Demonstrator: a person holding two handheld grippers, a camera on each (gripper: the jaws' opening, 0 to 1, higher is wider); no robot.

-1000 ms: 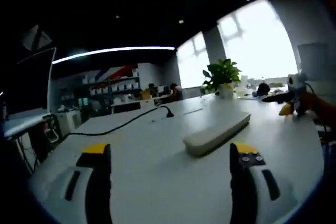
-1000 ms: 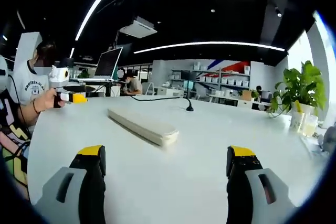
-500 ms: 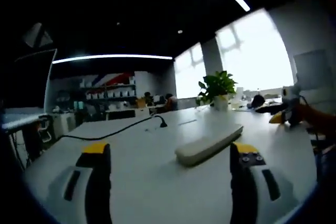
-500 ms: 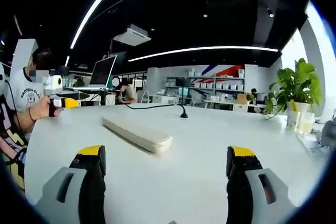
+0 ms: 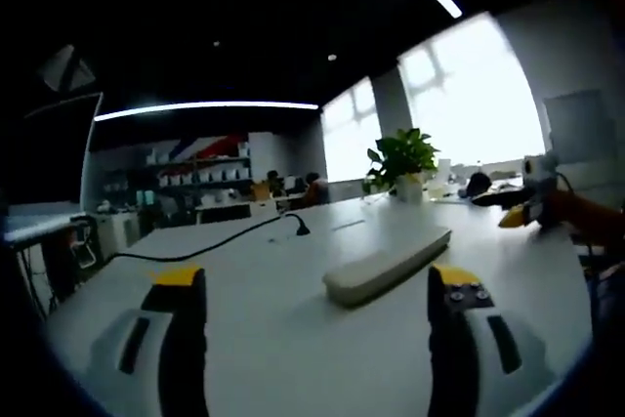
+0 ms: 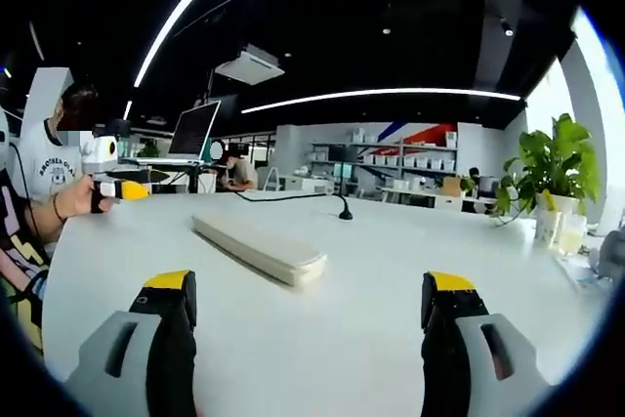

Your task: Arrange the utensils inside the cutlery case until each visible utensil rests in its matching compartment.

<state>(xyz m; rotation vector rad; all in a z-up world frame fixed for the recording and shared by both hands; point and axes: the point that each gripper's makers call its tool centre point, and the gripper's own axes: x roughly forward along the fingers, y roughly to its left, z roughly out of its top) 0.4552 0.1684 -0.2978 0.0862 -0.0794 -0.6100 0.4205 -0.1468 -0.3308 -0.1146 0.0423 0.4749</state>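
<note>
Jaws wide apart on the left gripper (image 5: 317,285), holding nothing, low over the white table (image 5: 273,339). The closed cutlery case (image 5: 386,264) lies flat just ahead, btwn the jaw tips. A plant (image 5: 400,155) stands far back.

Right gripper view: right gripper (image 6: 311,295) jaws wide too, empty. Case (image 6: 260,248) lies ahead, left of middle. The left gripper shows at far left w/ a hand (image 6: 80,195) on it.

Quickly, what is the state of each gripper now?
Left gripper: open, holding nothing.
Right gripper: open, holding nothing.
</note>
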